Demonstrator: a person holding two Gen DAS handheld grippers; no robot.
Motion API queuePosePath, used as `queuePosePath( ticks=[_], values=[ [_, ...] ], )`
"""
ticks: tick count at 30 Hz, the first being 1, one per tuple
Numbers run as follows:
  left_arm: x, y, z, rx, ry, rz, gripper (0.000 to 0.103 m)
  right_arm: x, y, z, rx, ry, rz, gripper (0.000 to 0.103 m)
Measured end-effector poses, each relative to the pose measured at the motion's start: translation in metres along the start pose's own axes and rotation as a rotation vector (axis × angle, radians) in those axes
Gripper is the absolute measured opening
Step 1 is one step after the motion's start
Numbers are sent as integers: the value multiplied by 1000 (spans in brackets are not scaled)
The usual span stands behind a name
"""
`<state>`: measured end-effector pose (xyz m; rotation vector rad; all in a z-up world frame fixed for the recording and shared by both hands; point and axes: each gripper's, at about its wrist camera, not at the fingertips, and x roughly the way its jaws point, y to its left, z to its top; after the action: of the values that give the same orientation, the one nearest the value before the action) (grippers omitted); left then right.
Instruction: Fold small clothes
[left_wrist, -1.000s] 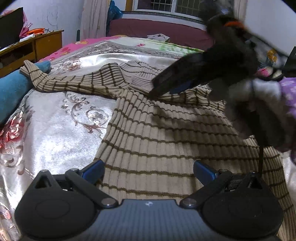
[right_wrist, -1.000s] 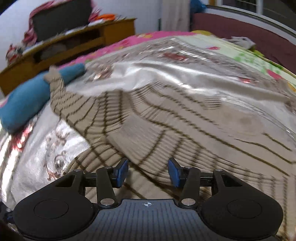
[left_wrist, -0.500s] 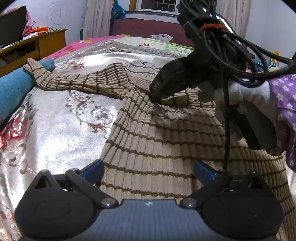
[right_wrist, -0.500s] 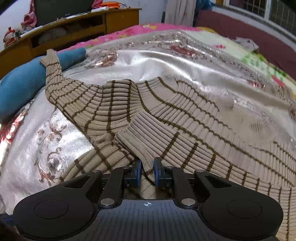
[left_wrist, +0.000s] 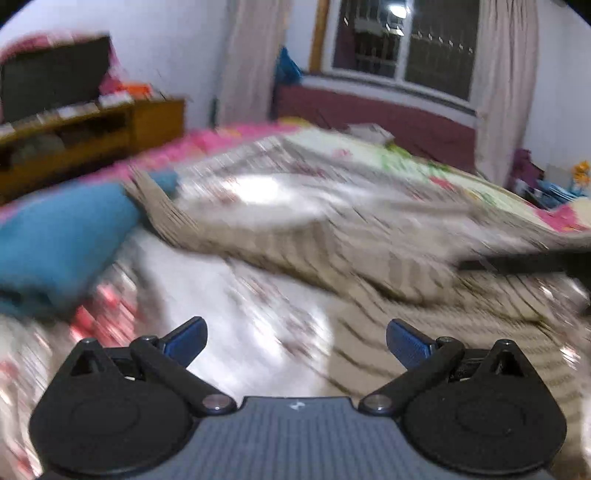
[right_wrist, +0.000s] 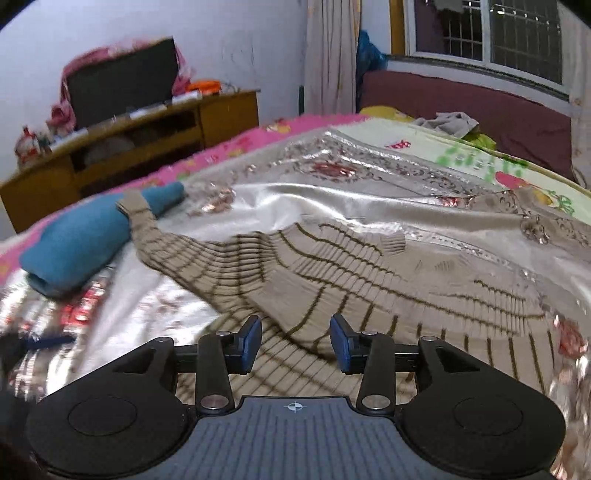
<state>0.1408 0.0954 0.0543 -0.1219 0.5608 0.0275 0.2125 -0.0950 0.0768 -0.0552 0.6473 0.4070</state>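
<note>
A beige ribbed sweater with dark brown stripes (right_wrist: 362, 277) lies spread on the silver floral bedspread (right_wrist: 303, 199). One sleeve (right_wrist: 147, 229) reaches left to a blue garment. My right gripper (right_wrist: 294, 341) is open, its blue pads either side of the folded-back collar area, holding nothing. My left gripper (left_wrist: 295, 341) is open wide and empty above the sweater's left edge (left_wrist: 369, 354); this view is motion-blurred. A dark part of the right gripper (left_wrist: 524, 264) shows at its right edge.
A rolled blue garment (right_wrist: 88, 240) lies at the bed's left side, also in the left wrist view (left_wrist: 62, 236). A wooden TV stand (right_wrist: 140, 140) stands beyond the bed. A grey cloth (right_wrist: 450, 123) lies at the far end near the window.
My right gripper has opened and let go of the sweater's collar, then pulled back a little. My left gripper has swung left and tilted up, blurring its view.
</note>
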Motion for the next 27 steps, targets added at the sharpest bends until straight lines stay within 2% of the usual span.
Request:
queuePosePath(
  ticks=[2,5,6,9,12,16,21,22,24,27],
  values=[
    [11,21,15,-5,-18,59,103,-6,6,-7,38,-2,30,42],
    [43,59,40,-66,11,110,102,-8,18,-17,100,-6,72,43],
    [57,74,50,-105,29,113,97,-8,21,-19,123,-6,88,44],
    [87,109,69,-224,55,97,96,-4,28,-24,204,-12,129,50],
    [113,138,83,-328,62,76,95,-1,36,-33,282,-30,171,50],
    [146,153,89,-357,76,103,95,5,38,-53,361,-37,217,53],
    [168,147,97,-365,64,147,95,18,32,-74,440,24,267,55],
    [171,143,97,-361,64,151,92,18,30,-76,453,27,274,55],
    [169,140,98,-366,73,145,67,18,27,-79,468,22,276,55],
    [178,143,97,-403,119,142,48,14,24,-82,486,7,276,55]
  ],
)
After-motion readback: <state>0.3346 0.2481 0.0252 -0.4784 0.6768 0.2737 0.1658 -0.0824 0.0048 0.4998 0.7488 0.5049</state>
